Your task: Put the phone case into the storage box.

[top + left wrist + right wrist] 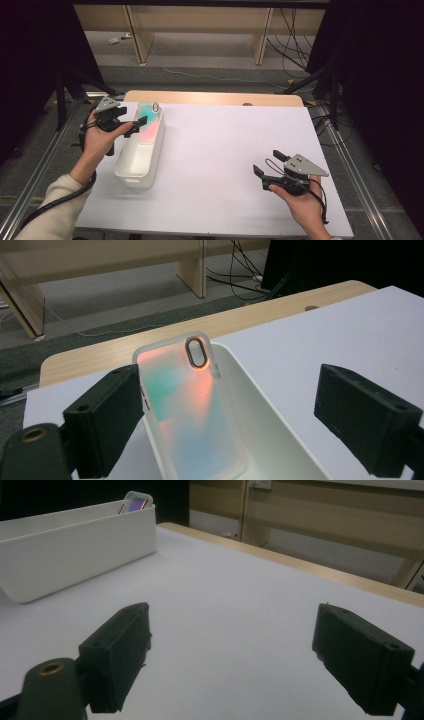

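The phone case (148, 121), translucent with pink and teal tints, leans inside the white bin (131, 176) at the bin's far end in the high view, its top edge with the oval camera cut-out resting against the far wall. The bin stands on the white table sheet (220, 165) near the sheet's left side. The left gripper (134, 126) sits just beside the bin's left wall, its jaws spread apart at the case's lower part, one jaw over the bin and one at its rim; the case is not pinched. The right gripper (267, 162) hangs over the right part of the sheet, well apart from the bin, with its jaws wide and nothing between them.

In the left gripper view, the phone case (192, 410) stands tilted in the bin (260, 405), its cut-out ring at the top. The left-hand jaw sits right at the case's edge, whether touching I cannot tell, while the right-hand jaw stands well clear of it.

In the right gripper view, both black jaws stand far apart over the bare sheet (225, 610). The bin (75, 550) lies farther off at the upper left, and the top of the phone case (135, 501) peeks above its rim.
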Motion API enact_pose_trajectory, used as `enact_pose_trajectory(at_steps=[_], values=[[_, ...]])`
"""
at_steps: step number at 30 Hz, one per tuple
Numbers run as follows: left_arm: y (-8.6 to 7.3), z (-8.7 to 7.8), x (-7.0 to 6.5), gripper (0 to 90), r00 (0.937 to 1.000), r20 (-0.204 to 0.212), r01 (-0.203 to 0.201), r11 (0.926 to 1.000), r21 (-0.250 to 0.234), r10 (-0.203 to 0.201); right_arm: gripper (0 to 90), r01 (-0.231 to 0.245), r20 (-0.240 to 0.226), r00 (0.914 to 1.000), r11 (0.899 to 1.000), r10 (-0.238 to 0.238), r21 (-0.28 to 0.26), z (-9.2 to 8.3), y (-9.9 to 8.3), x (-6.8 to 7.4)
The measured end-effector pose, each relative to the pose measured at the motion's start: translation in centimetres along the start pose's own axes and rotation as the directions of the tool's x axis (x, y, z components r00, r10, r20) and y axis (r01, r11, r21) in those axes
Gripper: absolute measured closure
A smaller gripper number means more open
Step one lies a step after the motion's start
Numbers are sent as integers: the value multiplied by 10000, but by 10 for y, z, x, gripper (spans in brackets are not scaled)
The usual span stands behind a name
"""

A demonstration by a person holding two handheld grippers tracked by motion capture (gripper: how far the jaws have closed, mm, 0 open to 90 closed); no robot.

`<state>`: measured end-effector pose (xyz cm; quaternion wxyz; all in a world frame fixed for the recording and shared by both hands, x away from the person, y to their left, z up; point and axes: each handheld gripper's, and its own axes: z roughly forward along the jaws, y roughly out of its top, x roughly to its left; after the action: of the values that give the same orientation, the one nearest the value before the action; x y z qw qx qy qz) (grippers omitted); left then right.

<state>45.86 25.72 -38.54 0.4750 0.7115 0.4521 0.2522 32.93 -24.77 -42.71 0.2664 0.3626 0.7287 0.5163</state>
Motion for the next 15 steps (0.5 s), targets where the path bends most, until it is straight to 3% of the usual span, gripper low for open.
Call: enact_pose_trajectory(at_steps=[15], values=[[-16, -23, -16, 108, 9995, 294, 86, 9995, -295, -77, 168, 24, -37, 10000, 10000, -24, 16, 0, 0, 0]])
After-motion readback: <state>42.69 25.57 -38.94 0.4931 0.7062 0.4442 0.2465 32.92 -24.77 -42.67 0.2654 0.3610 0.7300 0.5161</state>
